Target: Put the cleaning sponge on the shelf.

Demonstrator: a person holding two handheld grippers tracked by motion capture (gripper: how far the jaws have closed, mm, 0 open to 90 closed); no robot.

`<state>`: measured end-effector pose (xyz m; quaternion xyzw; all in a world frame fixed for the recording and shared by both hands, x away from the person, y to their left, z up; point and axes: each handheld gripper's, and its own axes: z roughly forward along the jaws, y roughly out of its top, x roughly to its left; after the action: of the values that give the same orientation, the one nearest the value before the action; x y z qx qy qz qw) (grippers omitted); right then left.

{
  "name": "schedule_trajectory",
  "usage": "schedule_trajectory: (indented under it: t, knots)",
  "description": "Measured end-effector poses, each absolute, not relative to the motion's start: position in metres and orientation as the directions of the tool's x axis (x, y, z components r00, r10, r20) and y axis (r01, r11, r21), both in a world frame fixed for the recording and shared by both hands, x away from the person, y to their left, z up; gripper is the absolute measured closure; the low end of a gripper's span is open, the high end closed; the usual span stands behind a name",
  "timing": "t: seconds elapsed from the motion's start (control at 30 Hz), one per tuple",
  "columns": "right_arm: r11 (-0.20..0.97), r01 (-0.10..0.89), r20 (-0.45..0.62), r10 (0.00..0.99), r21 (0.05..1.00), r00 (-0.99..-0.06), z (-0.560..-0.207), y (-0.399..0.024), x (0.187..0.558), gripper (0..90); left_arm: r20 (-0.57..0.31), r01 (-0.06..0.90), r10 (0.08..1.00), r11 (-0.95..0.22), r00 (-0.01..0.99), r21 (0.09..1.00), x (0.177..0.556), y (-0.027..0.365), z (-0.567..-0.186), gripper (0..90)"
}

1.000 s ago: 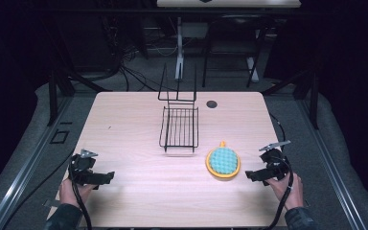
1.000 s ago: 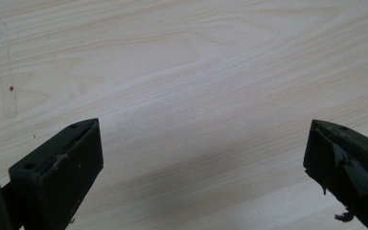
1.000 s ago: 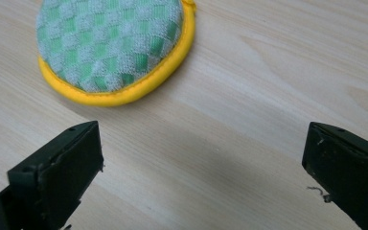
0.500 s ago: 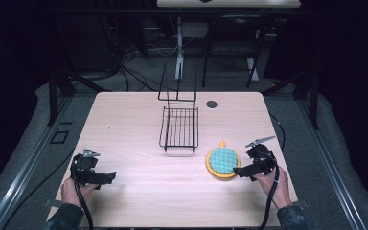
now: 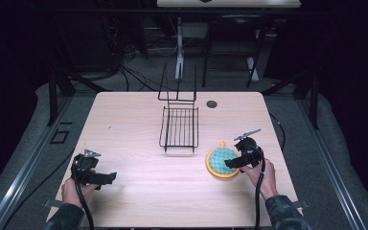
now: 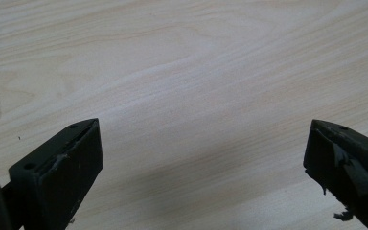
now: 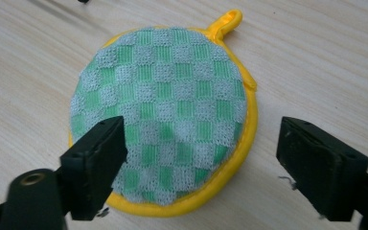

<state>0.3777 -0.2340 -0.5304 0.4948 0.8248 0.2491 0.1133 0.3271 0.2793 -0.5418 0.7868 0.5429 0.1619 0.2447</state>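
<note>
A round pot holder (image 5: 219, 160) (image 7: 163, 105), green-checked with a yellow rim and hanging loop, lies flat on the wooden table (image 5: 129, 124) right of centre. My right gripper (image 5: 231, 164) (image 7: 201, 132) hovers low over its near right edge. Its jaws have just been closing but stand apart: one over the cloth, the other over bare wood beside the rim, neither pressing on it. My left gripper (image 5: 110, 177) (image 6: 203, 143) rests near the front left of the table, open, with bare wood between its jaws.
A black wire rack (image 5: 179, 127) with an upright back stands in the middle of the table, just left of and behind the pot holder. A small dark round hole (image 5: 212, 104) sits near the far edge. Dark stands and cables lie beyond the table.
My right gripper has moved left from the table's right edge to the pot holder, and its jaws have narrowed a little. The left gripper has stayed put.
</note>
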Motion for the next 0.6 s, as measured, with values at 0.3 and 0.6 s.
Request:
schedule_trajectory:
  t: [0.3, 0.6]
  knots:
    - [0.383, 0.783, 0.076, 0.876, 0.489, -0.476, -0.541, -0.230, 0.381, 44.3, -0.011, 0.776, 0.929, -0.302, 0.370, 0.553, 0.326, 0.279, -0.543, 0.0]
    - [0.357, 0.796, 0.114, 0.879, 0.488, -0.463, -0.545, -0.233, 0.378, 59.4, -0.008, 0.776, 0.928, -0.306, 0.372, 0.551, 0.325, 0.278, -0.543, 0.0]
